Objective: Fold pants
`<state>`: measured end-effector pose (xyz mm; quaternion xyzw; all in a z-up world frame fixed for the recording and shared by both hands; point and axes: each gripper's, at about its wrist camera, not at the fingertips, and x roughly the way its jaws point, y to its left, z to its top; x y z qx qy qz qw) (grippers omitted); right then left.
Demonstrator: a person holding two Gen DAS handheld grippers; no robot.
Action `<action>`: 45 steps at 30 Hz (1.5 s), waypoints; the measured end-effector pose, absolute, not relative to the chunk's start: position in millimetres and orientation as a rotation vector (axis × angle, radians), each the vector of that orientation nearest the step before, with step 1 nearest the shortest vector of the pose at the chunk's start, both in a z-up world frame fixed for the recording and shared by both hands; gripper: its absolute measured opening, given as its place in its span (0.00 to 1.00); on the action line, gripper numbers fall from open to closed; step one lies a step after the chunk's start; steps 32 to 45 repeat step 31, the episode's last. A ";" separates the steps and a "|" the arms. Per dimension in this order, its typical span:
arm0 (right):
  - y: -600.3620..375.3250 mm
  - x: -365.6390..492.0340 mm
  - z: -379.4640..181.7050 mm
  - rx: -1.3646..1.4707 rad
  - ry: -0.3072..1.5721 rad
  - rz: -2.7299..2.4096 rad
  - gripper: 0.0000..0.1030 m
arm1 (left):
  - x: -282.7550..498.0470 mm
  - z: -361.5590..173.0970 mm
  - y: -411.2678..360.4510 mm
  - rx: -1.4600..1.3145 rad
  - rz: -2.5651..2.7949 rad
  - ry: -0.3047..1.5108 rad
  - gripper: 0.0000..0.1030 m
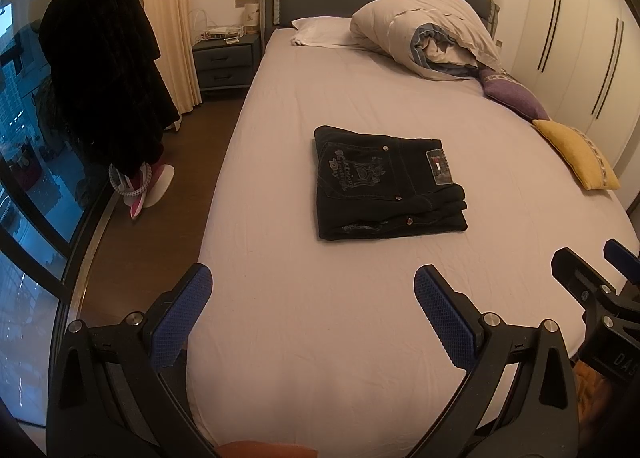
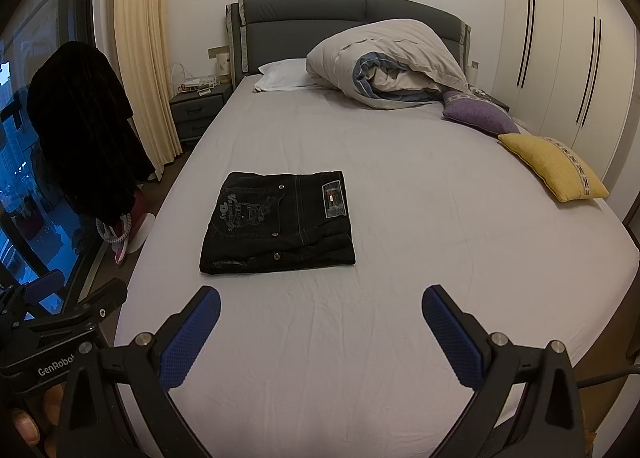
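The pants (image 1: 386,181) already lie folded into a compact dark stack mid-bed (image 1: 360,338), nearer its left edge, and with the left gripper (image 1: 312,314) and right gripper (image 2: 320,334) both spread wide, empty and well apart from them, little seems left.

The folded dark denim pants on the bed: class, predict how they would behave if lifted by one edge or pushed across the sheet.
The folded dark denim pants would likely sag and unfold, since the stacked layers look loose at the near edge. Pushed, they would probably drag and wrinkle the pale grey bedsheet instead of sliding. No roll risk: they lie flat.
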<state>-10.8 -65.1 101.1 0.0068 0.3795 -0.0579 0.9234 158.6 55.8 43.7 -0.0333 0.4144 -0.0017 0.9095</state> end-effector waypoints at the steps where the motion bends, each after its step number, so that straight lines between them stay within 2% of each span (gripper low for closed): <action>1: -65.4 -10.8 100.6 0.014 0.779 -0.118 1.00 | 158.5 43.6 55.4 -0.069 -0.002 0.853 1.00; 45: -68.9 -20.0 89.3 0.017 0.793 -0.116 1.00 | 155.9 39.8 47.9 -0.064 0.007 0.843 1.00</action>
